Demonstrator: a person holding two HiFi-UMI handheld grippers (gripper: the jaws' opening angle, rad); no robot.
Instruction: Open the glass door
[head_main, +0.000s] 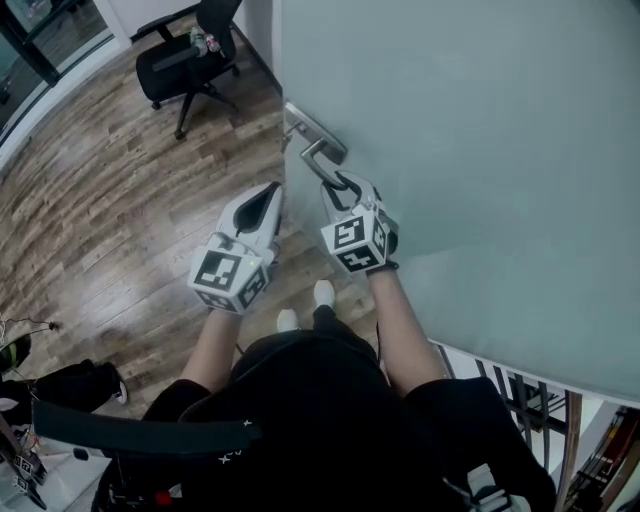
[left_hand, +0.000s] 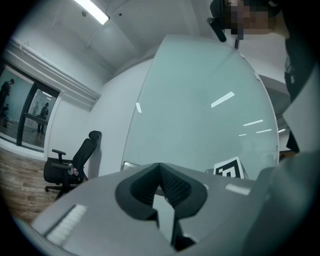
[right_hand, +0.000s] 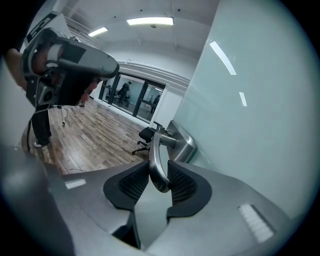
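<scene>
**Left gripper (head_main: 272, 188) empty, right gripper (head_main: 346, 181) on the handle (head_main: 322, 160) of the door (head_main: 480, 140)**

From the head view, wood-plank floor (head_main: 100, 200) fills the left of the room. A black chair (head_main: 185, 60) on castors stands at the far end, close to the white wall. Dark-framed windows (right_hand: 131, 94) run along the far side. The whole right side is the door, a pale frosted-green pane standing upright with ceiling lights mirrored on it.

The left gripper points level at the door's near edge, just left of the handle and clear of it. Its pads meet at the tips with nothing between them.

The right gripper sits just beside it, tight against the pane and tipped downward. Its jaws are partly apart because the handle's lever lies between them, a pad closed on each side of the lever's rounded free end.

The handle is brushed metal, fixed to a plate (head_main: 310, 122) at the door's near edge, roughly level with the grippers. Its long axis runs along the face of the glass, away from the plate. The free end points back toward the person, straight into the right gripper's jaws. Whether the lever is level or pushed down, I can't tell from here.
</scene>
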